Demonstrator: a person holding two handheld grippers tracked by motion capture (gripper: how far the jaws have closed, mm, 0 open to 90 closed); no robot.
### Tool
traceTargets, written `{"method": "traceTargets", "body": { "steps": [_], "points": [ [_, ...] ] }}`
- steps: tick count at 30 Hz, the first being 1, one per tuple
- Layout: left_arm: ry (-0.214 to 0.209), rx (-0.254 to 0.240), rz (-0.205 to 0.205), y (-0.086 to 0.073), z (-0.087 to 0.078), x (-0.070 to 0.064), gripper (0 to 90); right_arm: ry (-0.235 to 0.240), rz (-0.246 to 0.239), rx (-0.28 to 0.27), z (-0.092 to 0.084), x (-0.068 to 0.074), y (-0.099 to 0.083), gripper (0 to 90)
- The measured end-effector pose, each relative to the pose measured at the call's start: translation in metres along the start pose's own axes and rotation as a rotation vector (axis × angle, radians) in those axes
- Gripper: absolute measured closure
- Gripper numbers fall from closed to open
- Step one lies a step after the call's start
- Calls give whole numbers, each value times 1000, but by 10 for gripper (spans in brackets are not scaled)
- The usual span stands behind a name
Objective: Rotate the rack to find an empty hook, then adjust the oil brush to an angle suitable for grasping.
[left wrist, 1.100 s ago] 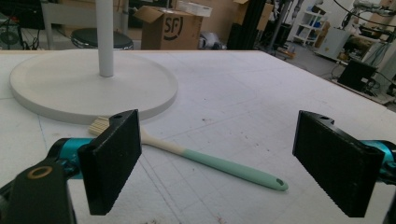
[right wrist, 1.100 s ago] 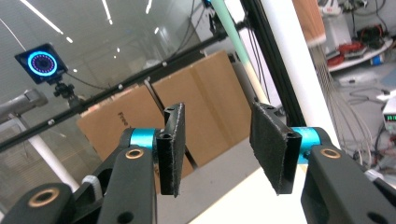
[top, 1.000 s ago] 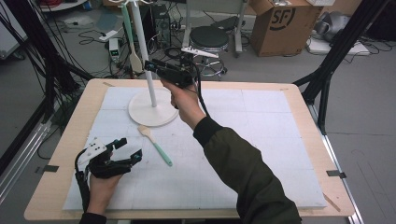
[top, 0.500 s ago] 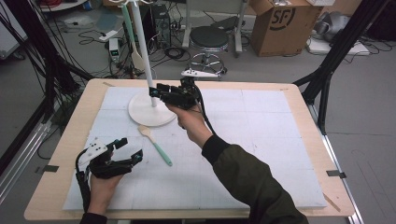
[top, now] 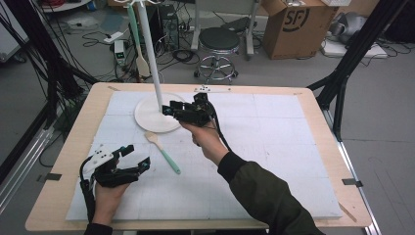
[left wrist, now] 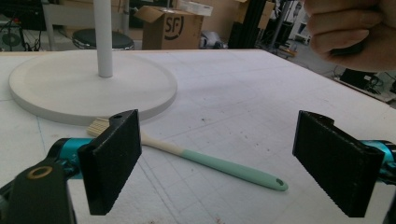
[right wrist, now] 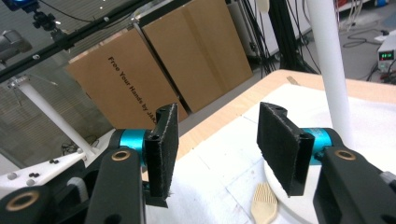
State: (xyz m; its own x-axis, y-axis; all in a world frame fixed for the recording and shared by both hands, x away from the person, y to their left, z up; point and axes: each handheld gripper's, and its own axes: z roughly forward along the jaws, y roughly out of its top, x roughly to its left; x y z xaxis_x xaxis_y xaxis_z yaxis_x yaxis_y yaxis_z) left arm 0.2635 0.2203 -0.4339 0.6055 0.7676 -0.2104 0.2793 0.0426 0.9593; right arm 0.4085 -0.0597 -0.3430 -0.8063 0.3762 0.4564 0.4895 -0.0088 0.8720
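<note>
Your right gripper (top: 169, 108) hangs over the round white stand base (top: 147, 117), ribbed black pads just opening, empty. The spatula (top: 163, 152), pale wooden blade and mint handle, lies flat beside it.

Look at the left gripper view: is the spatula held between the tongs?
No: the spatula lies flat on the white mat, beyond the open left tongs.

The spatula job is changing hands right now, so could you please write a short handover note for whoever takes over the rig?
Left gripper: open, empty, resting near the table's front left.
Right gripper: open, empty, its fingers have just been opening, above the stand's base.
Spatula: flat on the white mat, head by the base, green handle toward the person. Another utensil hangs on the stand.
Done: nothing gripped.
Left: probably pick up the spatula and hang it.
</note>
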Motion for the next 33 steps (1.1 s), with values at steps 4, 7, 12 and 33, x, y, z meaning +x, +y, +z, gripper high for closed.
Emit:
{"method": "traceTargets", "body": {
  "steps": [4,7,12,33],
  "points": [
    [-1,8,5,0,0,0,161,4,2,10,1,-1,-7,478],
    [0,1,-1,0,0,0,162,9,16,28,2,-2,-14,473],
    [2,6,1,0,1,0,161,14,28,40,2,-4,-22,481],
    [3,-3,-3,-2,-6,-4,161,-15,123,134,23,-23,-56,898]
  ]
}}
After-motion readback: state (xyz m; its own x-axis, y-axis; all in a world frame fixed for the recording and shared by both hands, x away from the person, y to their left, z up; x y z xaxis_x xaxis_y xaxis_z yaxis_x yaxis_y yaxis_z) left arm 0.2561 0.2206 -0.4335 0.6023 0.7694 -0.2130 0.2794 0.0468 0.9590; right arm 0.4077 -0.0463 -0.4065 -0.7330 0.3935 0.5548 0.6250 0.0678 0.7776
